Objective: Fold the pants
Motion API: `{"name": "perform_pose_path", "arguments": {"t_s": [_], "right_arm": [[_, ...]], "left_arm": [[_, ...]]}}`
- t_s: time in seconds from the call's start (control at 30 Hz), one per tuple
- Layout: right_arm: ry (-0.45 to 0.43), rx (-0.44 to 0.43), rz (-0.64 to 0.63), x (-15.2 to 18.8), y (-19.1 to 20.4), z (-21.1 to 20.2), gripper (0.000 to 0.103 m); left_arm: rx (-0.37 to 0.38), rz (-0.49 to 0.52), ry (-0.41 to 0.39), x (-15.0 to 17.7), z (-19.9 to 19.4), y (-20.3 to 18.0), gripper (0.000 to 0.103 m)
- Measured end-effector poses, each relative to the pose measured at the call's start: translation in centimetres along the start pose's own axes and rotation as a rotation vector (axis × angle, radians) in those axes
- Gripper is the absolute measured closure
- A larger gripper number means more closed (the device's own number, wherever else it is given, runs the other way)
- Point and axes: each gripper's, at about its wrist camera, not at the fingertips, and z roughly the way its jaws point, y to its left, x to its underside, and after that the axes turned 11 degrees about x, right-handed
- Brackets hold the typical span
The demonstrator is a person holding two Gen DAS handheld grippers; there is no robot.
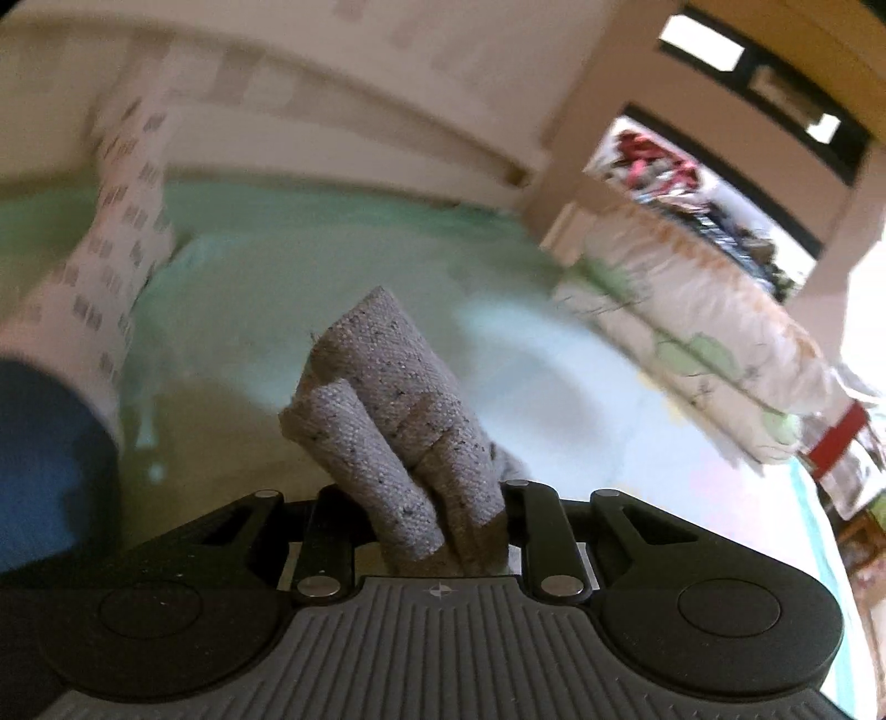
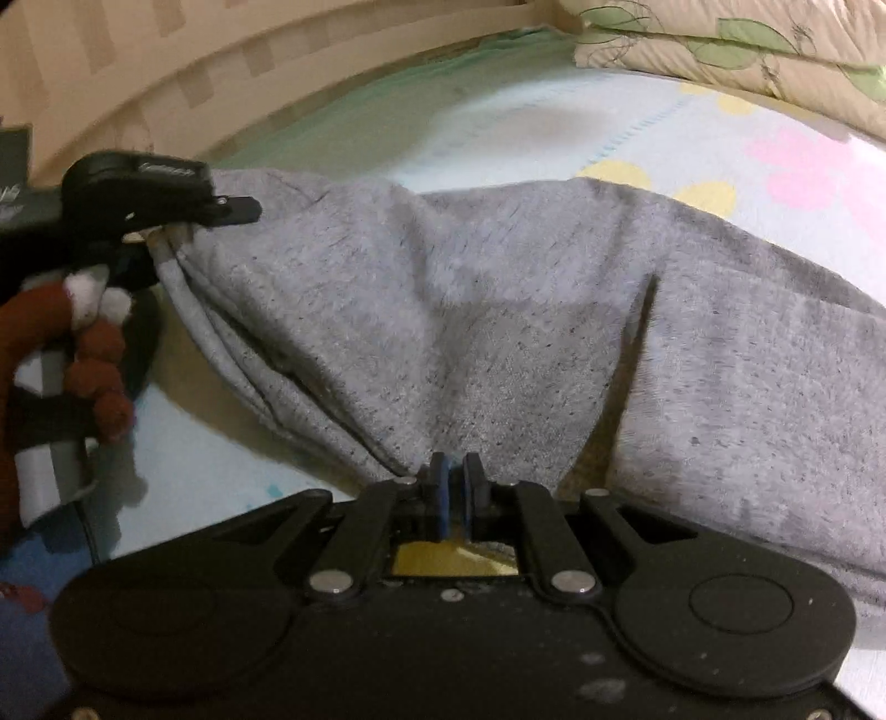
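Note:
Grey sweatpants (image 2: 498, 310) lie spread across the bed, lifted along one edge. My right gripper (image 2: 455, 482) is shut on the near edge of the pants. My left gripper (image 1: 421, 520) is shut on a bunched fold of the same grey fabric (image 1: 387, 410), which sticks up between its fingers. In the right wrist view the left gripper (image 2: 221, 213) shows at the far left, holding the pants' corner above the bed, with the person's hand (image 2: 94, 354) around its handle.
The bed has a pale sheet (image 2: 747, 144) with pink and yellow dots and a green part (image 1: 310, 243). Floral pillows (image 1: 692, 343) lie at the right, also at the top of the right wrist view (image 2: 720, 44). A headboard (image 2: 166, 72) runs behind.

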Motion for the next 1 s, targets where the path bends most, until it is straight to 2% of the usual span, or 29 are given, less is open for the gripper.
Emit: {"name": "perform_pose_path", "arguments": {"t_s": [0.17, 0.27, 0.33, 0.4, 0.47, 0.57, 0.63, 0.7, 0.83, 0.9, 0.97, 1.0], "right_arm": [[-0.102, 0.001, 0.114, -0.2, -4.5, -3.1, 0.093], [-0.130, 0.056, 0.169, 0.1, -8.2, -4.2, 0.093], [-0.133, 0.085, 0.225, 0.5, -10.8, -4.5, 0.093], [-0.135, 0.118, 0.291, 1.1, -13.6, -4.9, 0.093], [-0.125, 0.143, 0.348, 1.8, -16.2, -5.2, 0.092], [-0.097, 0.193, 0.399, 3.2, -19.2, -5.3, 0.091], [-0.067, 0.227, 0.424, 4.1, -20.9, -5.3, 0.089], [-0.047, 0.250, 0.432, 4.9, -22.0, -5.4, 0.088], [-0.038, 0.253, 0.441, 6.0, -23.4, -5.6, 0.086], [-0.033, 0.251, 0.433, 6.3, -23.8, -5.8, 0.086], [-0.039, 0.258, 0.420, 6.0, -23.8, -5.5, 0.085], [-0.047, 0.264, 0.421, 5.7, -23.8, -5.4, 0.082]], "left_arm": [[0.089, 0.123, -0.047, -0.3, -1.6, -6.5, 0.082], [0.178, 0.199, -0.055, 0.4, -1.7, -11.4, 0.082], [0.252, 0.251, -0.027, 1.5, -0.9, -14.7, 0.082], [0.323, 0.283, 0.021, 3.1, 0.5, -17.7, 0.082], [0.394, 0.294, 0.103, 5.4, 2.5, -20.4, 0.081], [0.461, 0.299, 0.305, 9.2, 6.4, -23.3, 0.079], [0.475, 0.305, 0.433, 11.7, 8.3, -24.4, 0.077], [0.500, 0.288, 0.469, 12.6, 8.5, -24.5, 0.074], [0.526, 0.353, 0.452, 12.2, 7.1, -24.3, 0.070], [0.571, 0.349, 0.449, 11.2, 6.4, -24.1, 0.055], [0.590, 0.357, 0.424, 10.5, 5.7, -23.7, 0.046], [0.577, 0.373, 0.412, 10.3, 5.5, -23.5, 0.044]]}}
